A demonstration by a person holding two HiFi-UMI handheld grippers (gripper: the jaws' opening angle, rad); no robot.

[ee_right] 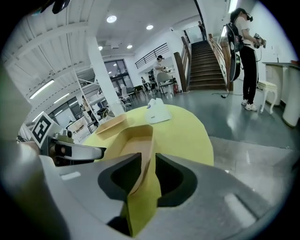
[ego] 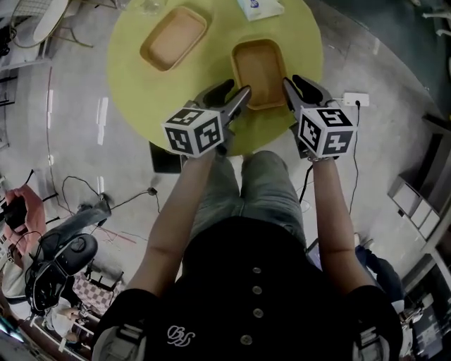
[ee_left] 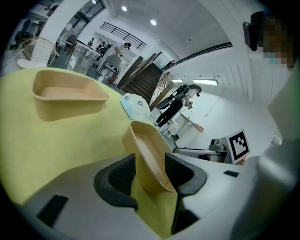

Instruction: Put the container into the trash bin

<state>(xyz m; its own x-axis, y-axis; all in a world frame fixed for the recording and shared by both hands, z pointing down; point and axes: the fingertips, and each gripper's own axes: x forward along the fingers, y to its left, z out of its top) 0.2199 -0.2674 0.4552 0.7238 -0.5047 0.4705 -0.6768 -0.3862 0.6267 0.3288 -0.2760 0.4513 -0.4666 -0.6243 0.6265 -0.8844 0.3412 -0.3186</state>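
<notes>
A tan, shallow container [ego: 259, 67] lies near the front edge of the round yellow table [ego: 134, 63]. My left gripper [ego: 237, 88] stands at its left rim. In the left gripper view the container's wall [ee_left: 147, 150] fills the space between the pads of my left gripper [ee_left: 150, 171], touching both. My right gripper [ego: 294, 80] is at the opposite rim. In the right gripper view the jaws of that gripper [ee_right: 147, 171] are narrow and press on the container's thin wall [ee_right: 133, 138].
A second tan container [ego: 173, 37] lies further back on the left. A pale tissue pack [ego: 259, 7] sits at the far edge. On the floor are a white power strip [ego: 356, 99] and cables. A person [ee_right: 243, 33] stands by the stairs.
</notes>
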